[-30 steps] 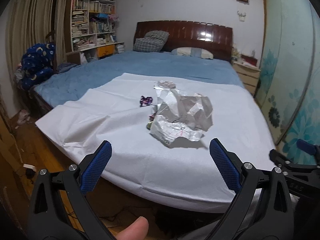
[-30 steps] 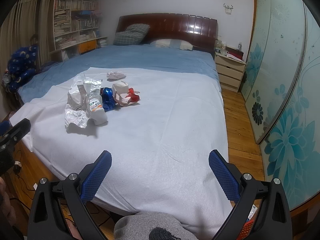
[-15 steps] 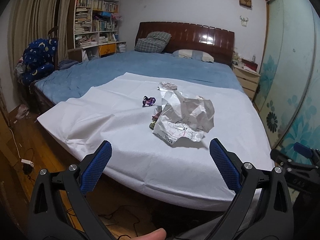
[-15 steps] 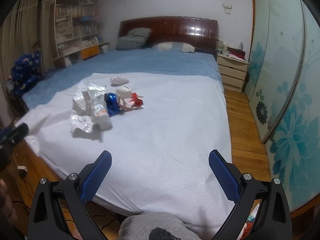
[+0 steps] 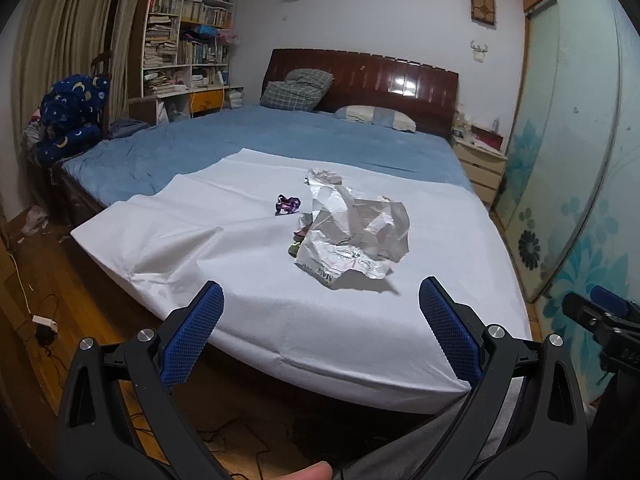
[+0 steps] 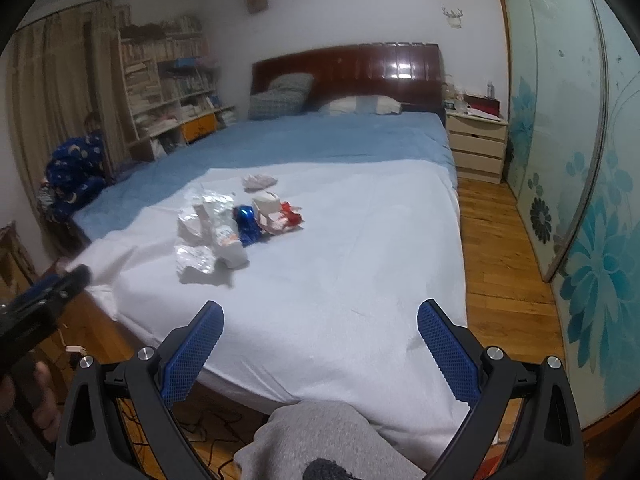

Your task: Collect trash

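Note:
A pile of trash lies on the white sheet (image 5: 168, 248) over the bed. Its biggest piece is a crumpled silver wrapper (image 5: 356, 236) (image 6: 208, 236). Beside it are a small purple wrapper (image 5: 287, 204), a blue foil wrapper (image 6: 247, 224), a red-and-white wrapper (image 6: 280, 216) and a crumpled tissue (image 5: 323, 176) (image 6: 259, 181). My left gripper (image 5: 320, 336) stands open at the foot of the bed, well short of the pile. My right gripper (image 6: 320, 340) is open too, over the sheet's near edge, to the right of the pile.
A blue bedspread (image 5: 256, 140) covers the far half of the bed under a dark headboard (image 5: 376, 80). A bookshelf (image 5: 180, 48) and blue bundle (image 5: 72, 112) stand left, a nightstand (image 6: 476, 148) and glass sliding doors (image 6: 580, 160) right. Cables (image 5: 36, 320) lie on the wood floor. A grey-clad knee (image 6: 320, 440) is below.
Both grippers have pulled back and risen a little from the bed, so the trash pile looks farther away. Both stay open.

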Motion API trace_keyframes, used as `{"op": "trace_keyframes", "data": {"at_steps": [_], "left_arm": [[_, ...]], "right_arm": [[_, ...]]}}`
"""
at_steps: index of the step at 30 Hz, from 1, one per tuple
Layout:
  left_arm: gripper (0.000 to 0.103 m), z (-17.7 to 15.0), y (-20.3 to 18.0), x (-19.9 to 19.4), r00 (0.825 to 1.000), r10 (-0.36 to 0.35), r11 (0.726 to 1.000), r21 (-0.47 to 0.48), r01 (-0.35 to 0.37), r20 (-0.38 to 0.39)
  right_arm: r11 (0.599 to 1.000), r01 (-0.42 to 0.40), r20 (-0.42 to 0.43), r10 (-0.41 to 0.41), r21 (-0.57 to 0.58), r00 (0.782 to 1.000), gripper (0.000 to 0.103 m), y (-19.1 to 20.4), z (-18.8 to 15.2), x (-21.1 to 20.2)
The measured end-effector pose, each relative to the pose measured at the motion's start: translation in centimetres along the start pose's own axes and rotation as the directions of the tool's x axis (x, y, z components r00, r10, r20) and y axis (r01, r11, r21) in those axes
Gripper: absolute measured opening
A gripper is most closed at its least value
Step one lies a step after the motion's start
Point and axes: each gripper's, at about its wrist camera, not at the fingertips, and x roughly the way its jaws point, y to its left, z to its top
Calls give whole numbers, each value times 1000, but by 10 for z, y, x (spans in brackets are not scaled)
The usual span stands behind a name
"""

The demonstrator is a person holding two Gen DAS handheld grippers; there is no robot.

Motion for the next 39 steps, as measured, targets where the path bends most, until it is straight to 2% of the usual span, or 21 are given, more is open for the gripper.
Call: {"op": "trace_keyframes", "data": {"at_steps": [7,11,17,23,28,30,33,37,39], "left_arm": [[97,-1,-6,3,1000,-25,1000,14,25,2],[97,-2,-8,5,999,-54,998,-10,54,6],[97,-3,-9,24,998,-46,998,-38,45,-37],[97,1,-7,56,990,-105,989,-115,94,-94],[97,16,-42,75,990,-125,992,-39,122,-71],[97,20,-55,91,987,-133,991,-26,132,-88],[97,24,-64,119,985,-112,994,-32,109,-128],[97,29,-63,151,988,-63,995,-90,50,-143],[88,30,-58,159,988,-51,991,-132,32,-145]], "right_arm": [[998,-45,34,47,-53,998,96,-7,5,-23],[995,-53,63,58,-84,996,96,-8,12,-30],[991,-105,11,106,-80,994,96,-10,9,-20],[986,-139,-66,133,-90,989,96,-4,-7,3],[985,-147,-79,140,-90,987,96,4,-10,17],[986,-152,-90,146,-67,985,96,1,-9,23],[987,-158,-106,155,-29,982,96,-6,-8,32],[985,-171,-120,170,6,978,96,-13,-7,39],[984,-178,-127,179,20,976,96,-16,-7,43]]}}
